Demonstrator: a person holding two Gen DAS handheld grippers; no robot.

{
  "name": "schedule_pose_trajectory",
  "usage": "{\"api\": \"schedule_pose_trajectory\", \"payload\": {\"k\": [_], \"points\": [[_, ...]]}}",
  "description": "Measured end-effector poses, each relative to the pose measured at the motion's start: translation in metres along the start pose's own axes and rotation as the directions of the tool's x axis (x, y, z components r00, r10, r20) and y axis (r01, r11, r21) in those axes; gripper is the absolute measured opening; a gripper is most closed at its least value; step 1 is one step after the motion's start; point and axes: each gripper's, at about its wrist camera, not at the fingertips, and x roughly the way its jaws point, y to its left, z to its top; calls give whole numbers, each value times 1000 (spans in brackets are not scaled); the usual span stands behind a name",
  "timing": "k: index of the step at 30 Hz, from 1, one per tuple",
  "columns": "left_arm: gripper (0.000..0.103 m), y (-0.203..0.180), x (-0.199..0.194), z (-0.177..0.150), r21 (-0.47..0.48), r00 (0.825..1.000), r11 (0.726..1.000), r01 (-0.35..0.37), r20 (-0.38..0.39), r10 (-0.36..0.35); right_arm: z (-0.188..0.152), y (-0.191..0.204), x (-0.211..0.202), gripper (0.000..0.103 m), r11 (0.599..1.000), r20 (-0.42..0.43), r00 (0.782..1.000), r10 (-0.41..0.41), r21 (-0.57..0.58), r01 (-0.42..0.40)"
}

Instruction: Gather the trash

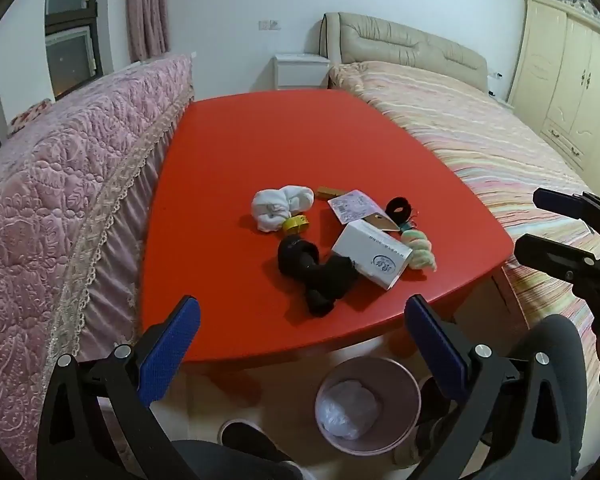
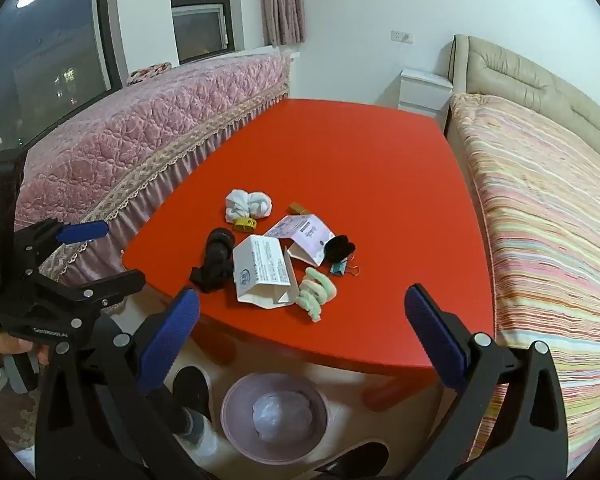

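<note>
A red table (image 1: 228,152) stands between a pink-quilted bench (image 1: 60,184) and a striped bed (image 2: 548,240), under white walls.

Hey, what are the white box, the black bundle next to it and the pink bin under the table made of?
White box: likely thin cardboard, matte, printed, with creased flaps folded open.
Black bundle: looks like soft knit fabric, perhaps rolled socks; dull and lumpy.
Pink bin: probably smooth plastic with a faint sheen, holding crinkled clear film.

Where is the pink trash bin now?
The pink trash bin stands on the floor under the near edge of the red table, low in both wrist views; a crumpled plastic bag lies inside it.
</note>
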Motion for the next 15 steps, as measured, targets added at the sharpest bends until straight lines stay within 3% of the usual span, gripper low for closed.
{"api": "schedule_pose_trajectory", "payload": {"k": [3,4,15], "points": [[98,3,-2,1,1,1000,1000,9,3,-9,-3,1,2,100,1000,8,1000,5,-7,-5],[98,-3,0,1,32,1000,999,-31,-2,31,-3,1,3,100,1000,8,1000,10,-5,-10],[98,-3,0,5,66,1000,998,-17,-11,18,-2,-6,4,100,999,3,1000,24,22,-24]]}}
